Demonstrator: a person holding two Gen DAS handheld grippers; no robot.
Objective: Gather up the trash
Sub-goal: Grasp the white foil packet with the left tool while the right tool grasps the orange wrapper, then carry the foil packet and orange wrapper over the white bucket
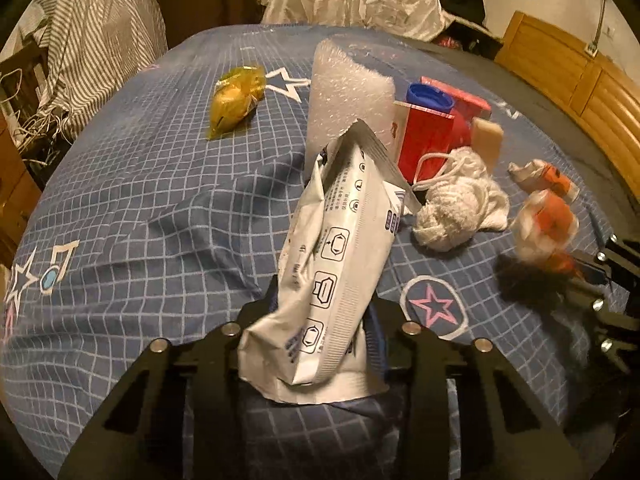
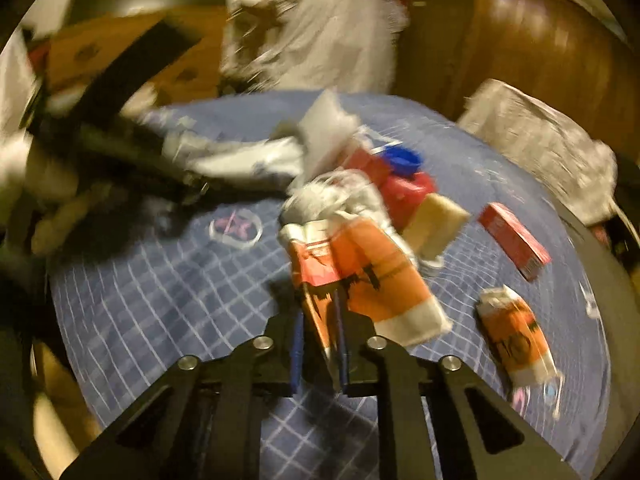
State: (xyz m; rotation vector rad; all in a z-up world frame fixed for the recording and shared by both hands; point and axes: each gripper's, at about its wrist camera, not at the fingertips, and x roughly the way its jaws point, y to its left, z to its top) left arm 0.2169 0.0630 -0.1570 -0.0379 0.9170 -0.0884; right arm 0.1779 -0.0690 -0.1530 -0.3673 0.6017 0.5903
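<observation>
My left wrist camera is looking low and close across the blue checked bedspread (image 1: pixel 140 200) toward its far edge. My right wrist camera is facing the same bedspread (image 2: pixel 160 300) from the opposite side, blurred. Both are sharing the red box (image 1: pixel 430 142) (image 2: pixel 404 192) midway.

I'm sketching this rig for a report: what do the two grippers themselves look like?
Both the left gripper and the right gripper are matte black, with angular linkage arms that have triangular cut-outs and round silver pivot bolts. The fingers carry blue pads. No cables, markings or sleeves are visible.
</observation>
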